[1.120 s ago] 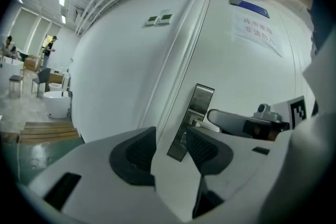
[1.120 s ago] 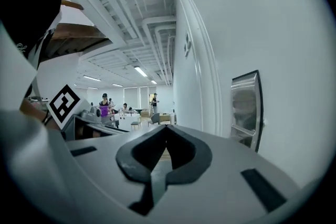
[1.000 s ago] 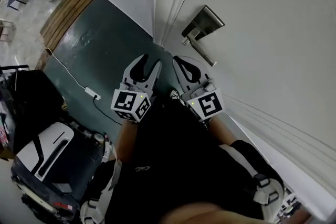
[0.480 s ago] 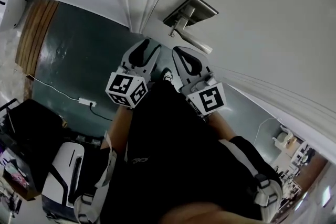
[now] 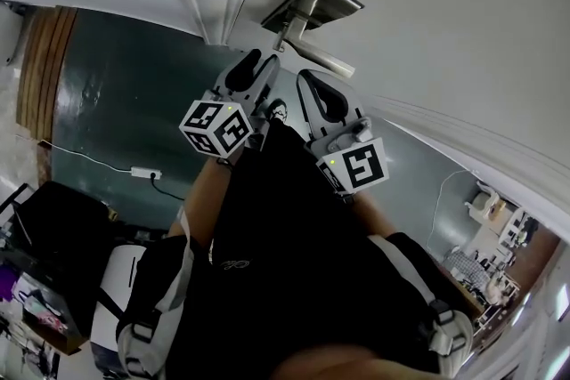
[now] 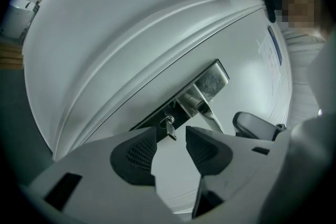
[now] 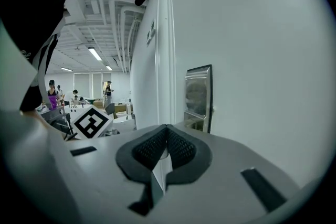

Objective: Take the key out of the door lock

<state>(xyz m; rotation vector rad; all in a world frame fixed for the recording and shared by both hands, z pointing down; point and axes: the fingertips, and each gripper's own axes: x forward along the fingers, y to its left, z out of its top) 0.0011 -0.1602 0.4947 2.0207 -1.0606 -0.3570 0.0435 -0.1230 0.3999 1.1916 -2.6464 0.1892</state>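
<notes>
while reaching up at the door (image 5: 445, 31), poises the left gripper (image 5: 256, 67) right at the lock (image 6: 157, 122), jaws parted by a moderate gap and gripping nothing. finds the key (image 6: 169, 127) seated in that lock, in the dark strip along the door's edge, just beside the handle (image 6: 202, 107) and to its left in the left gripper view, head sticking out toward the gripper. shows the key's end level with the two jaw tips, in the gap between them, touching neither pad as far as can be told. parks the right gripper (image 7: 167, 134) just right of the left one, on the near side of the handle, jaws pressed fully together with nothing between them, taking no part. reads as the approach step, close to its end: key not yet gripped, not yet out. calls next for a small push farther in, so that the pads straddle the key's head, then a firm close on its flat sides. needs, after that, a straight pull along the key's own line, away from the door, and perhaps a turn first if the key is not at its release position; cannot tell that from here. risks a glancing pinch on the very end alone, which could slip off, or a knock against the handle close on the right.
</notes>
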